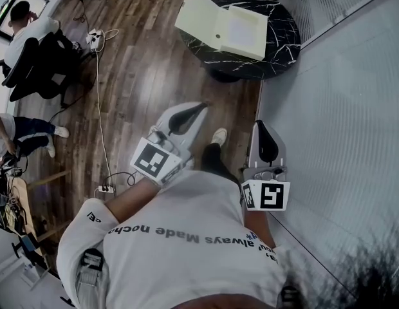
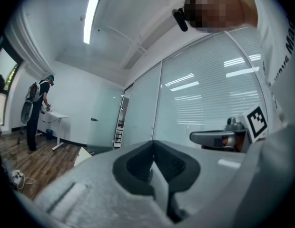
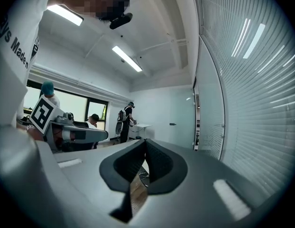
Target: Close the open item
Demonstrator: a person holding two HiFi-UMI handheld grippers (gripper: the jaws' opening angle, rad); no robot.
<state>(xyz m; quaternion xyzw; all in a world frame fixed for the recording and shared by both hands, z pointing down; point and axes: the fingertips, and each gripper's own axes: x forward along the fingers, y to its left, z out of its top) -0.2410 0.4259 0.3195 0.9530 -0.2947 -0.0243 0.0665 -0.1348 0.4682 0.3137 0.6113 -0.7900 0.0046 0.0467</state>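
**Q:** White T-shirt with grey letters (image 1: pixel 186 237) is closest to the head camera, yes? And what is just in front of it?

**A:** Yes, it fills the bottom of the head view. In front of it the person holds the two tongs, both pointing forward over the dark wooden floor (image 1: pixel 141 63). A white shoe (image 1: pixel 219 136) shows between them.

**Q:** How do the tongs stand?

**A:** The left gripper (image 1: pixel 201 108) has its jaws pressed together, with nothing between them. The right gripper (image 1: pixel 264 126) is the same: in its own view the dark pads meet at the tips and hold nothing. It is just beside the glass wall (image 1: pixel 341 108).

**Q:** Where is the thing to close?

**A:** The pale cream flat box (image 1: pixel 222 23) lies open on the round black marble table (image 1: pixel 280 44), at the top of the head view. Its lid is spread out to the left and reaches past the table's rim. Both tongs are well apart from it.
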